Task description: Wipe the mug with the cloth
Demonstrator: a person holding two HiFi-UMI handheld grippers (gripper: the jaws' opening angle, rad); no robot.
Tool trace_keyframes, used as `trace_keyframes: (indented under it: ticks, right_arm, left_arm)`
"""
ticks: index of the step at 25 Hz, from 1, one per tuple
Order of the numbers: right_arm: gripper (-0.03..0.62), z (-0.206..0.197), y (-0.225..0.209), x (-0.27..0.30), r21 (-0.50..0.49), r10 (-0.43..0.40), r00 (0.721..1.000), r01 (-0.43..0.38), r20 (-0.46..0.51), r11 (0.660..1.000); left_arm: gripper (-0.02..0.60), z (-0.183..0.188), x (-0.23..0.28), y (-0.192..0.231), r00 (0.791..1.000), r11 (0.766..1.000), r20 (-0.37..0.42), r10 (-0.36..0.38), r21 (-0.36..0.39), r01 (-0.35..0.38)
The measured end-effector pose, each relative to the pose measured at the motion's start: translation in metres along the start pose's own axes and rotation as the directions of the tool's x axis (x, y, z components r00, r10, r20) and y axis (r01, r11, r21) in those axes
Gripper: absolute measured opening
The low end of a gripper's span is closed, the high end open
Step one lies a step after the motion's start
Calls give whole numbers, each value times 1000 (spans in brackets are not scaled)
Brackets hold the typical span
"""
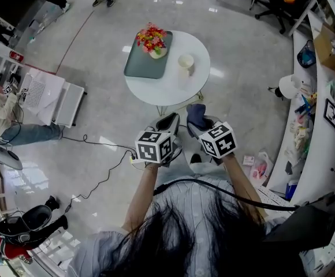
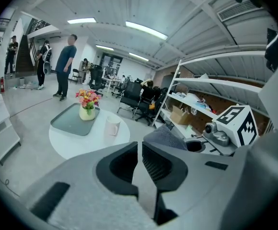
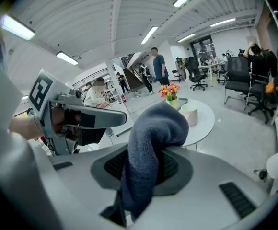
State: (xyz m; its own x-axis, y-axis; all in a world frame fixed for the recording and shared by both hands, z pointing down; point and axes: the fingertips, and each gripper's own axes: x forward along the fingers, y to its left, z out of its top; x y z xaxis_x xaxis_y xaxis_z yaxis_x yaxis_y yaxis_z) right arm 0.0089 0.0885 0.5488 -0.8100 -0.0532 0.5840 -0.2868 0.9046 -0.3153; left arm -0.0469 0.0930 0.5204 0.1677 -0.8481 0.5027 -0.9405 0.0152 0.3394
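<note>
Nearest were the two tools, held out in front of the person, side by side & close together. The L tool (image 1: 168,122) had its two sides shut w/ only a thin crack btw them & nothing in it. The R tool (image 1: 197,126) was closed tight on the cloth (image 3: 153,128), a dark blue-grey fuzzy one. The cloth stuck up out of the tool in a hump & flopped over the tip.

Both tools were up in the air over the floor, not over the tabletop (image 1: 173,91). That small round white tabletop was straight ahead, a bit farther off.

The mug (image 1: 186,62) stood upright on the R part of the tabletop, well apart from both tools. It was whitish, w/ its open top up. It sat nearly in line w/ the R tool, so the cloth was the closer one to it. The L tool was a little more off to the side. I think the wiping had not begun, bc the cloth touched no mug. Next, the empty L tool would prob. need to go fwd & open to hold the mug, while the R tool brought the cloth over.

Just L of the mug lay a grey-green tray (image 1: 141,62) w/ a pot of red & yellow flowers (image 1: 151,39) on it. Farther off were chairs, shelves & some people.
</note>
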Motion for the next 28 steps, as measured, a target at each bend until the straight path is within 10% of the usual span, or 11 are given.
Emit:
trace_keyframes:
  ticks: [28]
  right_arm:
    - [101,0,5,4,-14,-5,1000,5,-12,1000]
  left_arm:
    - [41,4,-7,1,1000,1000,20,-5,17,5]
